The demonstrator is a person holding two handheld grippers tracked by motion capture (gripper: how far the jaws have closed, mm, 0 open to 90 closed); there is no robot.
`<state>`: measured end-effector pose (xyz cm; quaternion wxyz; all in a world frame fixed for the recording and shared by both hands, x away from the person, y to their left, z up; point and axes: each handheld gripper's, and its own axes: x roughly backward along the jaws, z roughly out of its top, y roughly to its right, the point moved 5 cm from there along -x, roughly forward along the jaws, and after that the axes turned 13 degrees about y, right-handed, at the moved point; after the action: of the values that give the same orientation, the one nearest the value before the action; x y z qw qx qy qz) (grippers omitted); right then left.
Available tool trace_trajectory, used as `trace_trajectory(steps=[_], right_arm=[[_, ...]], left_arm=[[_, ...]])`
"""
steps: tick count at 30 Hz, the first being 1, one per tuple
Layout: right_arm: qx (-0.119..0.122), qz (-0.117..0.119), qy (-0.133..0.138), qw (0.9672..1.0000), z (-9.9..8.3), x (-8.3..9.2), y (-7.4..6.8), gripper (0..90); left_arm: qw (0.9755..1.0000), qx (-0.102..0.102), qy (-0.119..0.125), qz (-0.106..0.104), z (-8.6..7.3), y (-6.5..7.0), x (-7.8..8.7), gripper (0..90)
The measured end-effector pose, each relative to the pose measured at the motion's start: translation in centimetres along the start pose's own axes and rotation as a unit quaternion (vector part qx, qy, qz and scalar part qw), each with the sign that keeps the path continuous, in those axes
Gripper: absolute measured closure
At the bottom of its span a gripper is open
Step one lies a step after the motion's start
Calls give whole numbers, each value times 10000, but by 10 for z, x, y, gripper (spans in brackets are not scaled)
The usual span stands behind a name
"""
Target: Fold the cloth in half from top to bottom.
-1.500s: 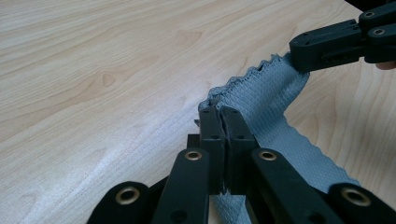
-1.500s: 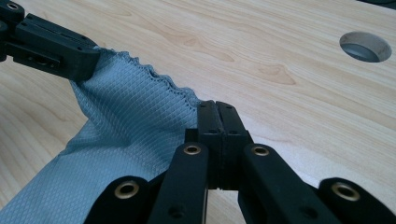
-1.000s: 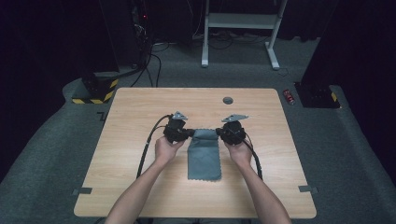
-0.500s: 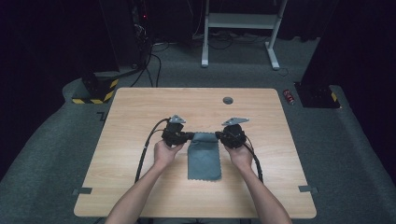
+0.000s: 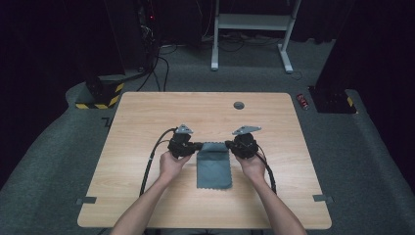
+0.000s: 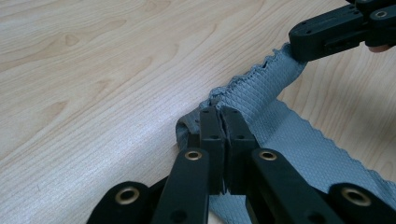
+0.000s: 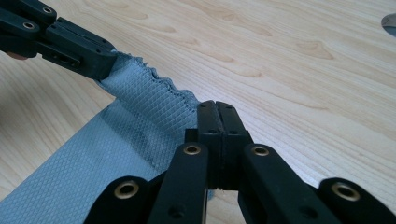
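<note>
Cloth: we see a grey cloth (image 5: 214, 165) lying lengthwise at the centre of the high view, its far edge lifted a little off the wood.
Left tongs: our left gripper (image 5: 195, 146) has its jaws together, clamped on the cloth's far left corner (image 6: 219, 100).
Right tongs: our right gripper (image 5: 230, 146) is likewise pinched shut on the far right corner (image 7: 189, 100).
Surface: a pale wooden table (image 5: 147, 196) with a small dark round disc (image 5: 239, 105) near its top edge.
Room: grey carpet (image 5: 362, 161), a white frame (image 5: 252, 22) at top centre, a yellow-and-black striped block (image 5: 100, 95) at upper left, and a small red thing (image 5: 303, 101) on the floor at right.
Hard to make out: the background is dark; we cannot tell what the red thing is. Our forearms are cut off by the bottom edge.
</note>
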<state>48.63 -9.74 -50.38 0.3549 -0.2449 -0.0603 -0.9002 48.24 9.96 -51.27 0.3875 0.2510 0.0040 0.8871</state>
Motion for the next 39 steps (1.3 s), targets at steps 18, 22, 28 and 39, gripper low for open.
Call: trace_trajectory(steps=[18, 22, 28, 39], right_arm=[[-28, 172, 74, 9998, -5, 12, -7, 898], [-24, 202, 109, 9997, -6, 14, -8, 898], [-29, 257, 127, 9996, -9, 17, -10, 898], [-55, 313, 168, 9994, -11, 23, -13, 898]], left_arm=[[9999, -55, 29, -134, -4, 10, 9, 884], [9998, -42, 30, -175, -7, 11, 10, 884], [9997, 35, 103, -216, -8, 13, 14, 884], [9995, 72, 146, -279, -11, 17, 18, 884]])
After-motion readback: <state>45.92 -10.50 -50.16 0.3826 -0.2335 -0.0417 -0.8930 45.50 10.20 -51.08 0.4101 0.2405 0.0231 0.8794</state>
